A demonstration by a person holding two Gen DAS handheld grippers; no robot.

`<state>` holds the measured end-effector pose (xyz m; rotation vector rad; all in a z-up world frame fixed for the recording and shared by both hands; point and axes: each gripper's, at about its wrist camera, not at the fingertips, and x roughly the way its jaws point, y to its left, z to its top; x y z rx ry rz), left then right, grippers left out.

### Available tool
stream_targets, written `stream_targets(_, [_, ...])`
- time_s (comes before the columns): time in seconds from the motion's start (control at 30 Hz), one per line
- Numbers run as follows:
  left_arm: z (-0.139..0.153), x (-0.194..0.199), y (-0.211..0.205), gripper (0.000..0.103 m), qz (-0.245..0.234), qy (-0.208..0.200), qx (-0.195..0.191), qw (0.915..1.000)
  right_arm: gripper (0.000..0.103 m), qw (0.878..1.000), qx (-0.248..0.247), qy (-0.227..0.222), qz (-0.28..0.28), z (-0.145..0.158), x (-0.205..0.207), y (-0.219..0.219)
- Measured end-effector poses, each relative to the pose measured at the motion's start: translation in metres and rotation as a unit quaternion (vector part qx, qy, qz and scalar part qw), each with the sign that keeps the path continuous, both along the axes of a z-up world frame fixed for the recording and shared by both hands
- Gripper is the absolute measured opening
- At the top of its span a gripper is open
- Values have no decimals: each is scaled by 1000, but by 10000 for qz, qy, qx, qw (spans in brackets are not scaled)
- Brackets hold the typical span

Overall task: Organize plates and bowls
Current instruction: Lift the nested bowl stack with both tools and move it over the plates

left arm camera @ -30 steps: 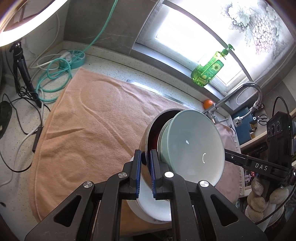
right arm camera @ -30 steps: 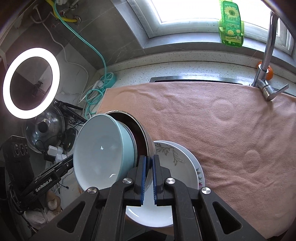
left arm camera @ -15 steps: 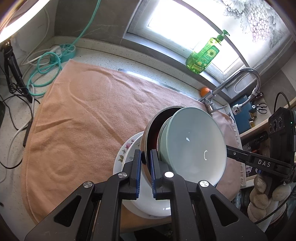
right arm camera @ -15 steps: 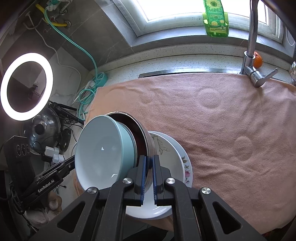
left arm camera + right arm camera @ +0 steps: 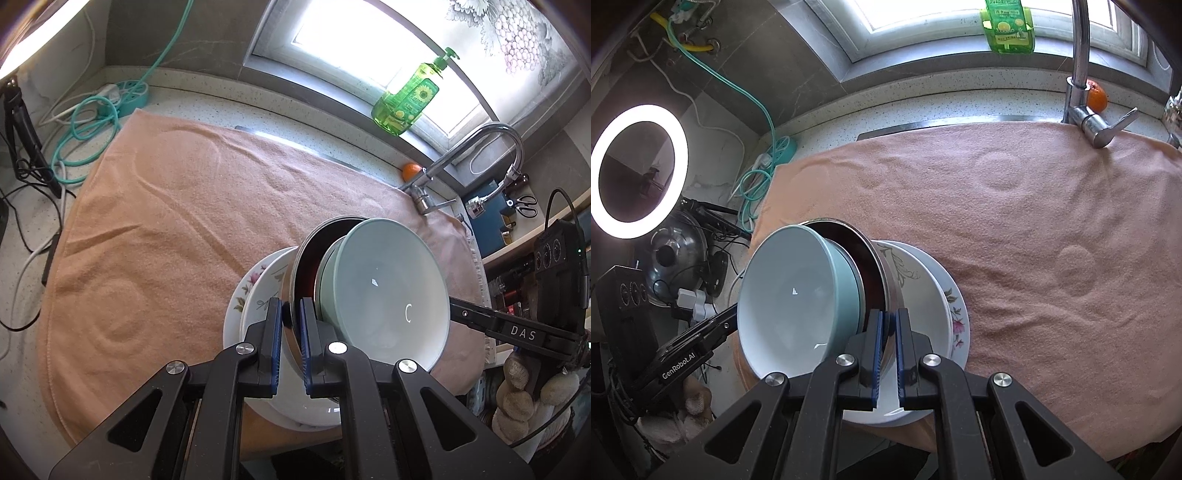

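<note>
Both grippers were clamped on the rim of the steel bowl (image 5: 301,266), one from each side: the left gripper (image 5: 290,325) with its blue pads (image 5: 275,325) pinching the metal edge, the right gripper (image 5: 889,332) doing likewise. A pale green bowl (image 5: 384,295) sat nested inside the steel one, and the pair hung tilted above the white bowl (image 5: 923,295). That white bowl rested on a flowered plate (image 5: 958,317) at the near edge of the peach towel (image 5: 1034,229), which covered the counter below the window.
</note>
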<state>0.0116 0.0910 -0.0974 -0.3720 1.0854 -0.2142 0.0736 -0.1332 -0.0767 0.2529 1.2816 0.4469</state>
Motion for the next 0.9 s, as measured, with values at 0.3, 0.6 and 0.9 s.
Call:
stream_targets(0.3, [-9,1,-4,7,-99,121,31,9999,6,9999,17,94,-56,-9,-3,-4])
stream_targets(0.6, [-10,3,-5,7,-162,143,34,9998,6,9997,-9,212,-93,-20,-5,-5])
stream_targets(0.9, [-12,2,-5,7,-226,169,16,9996,6,9997,-15,201,-123,-21,-7,-6])
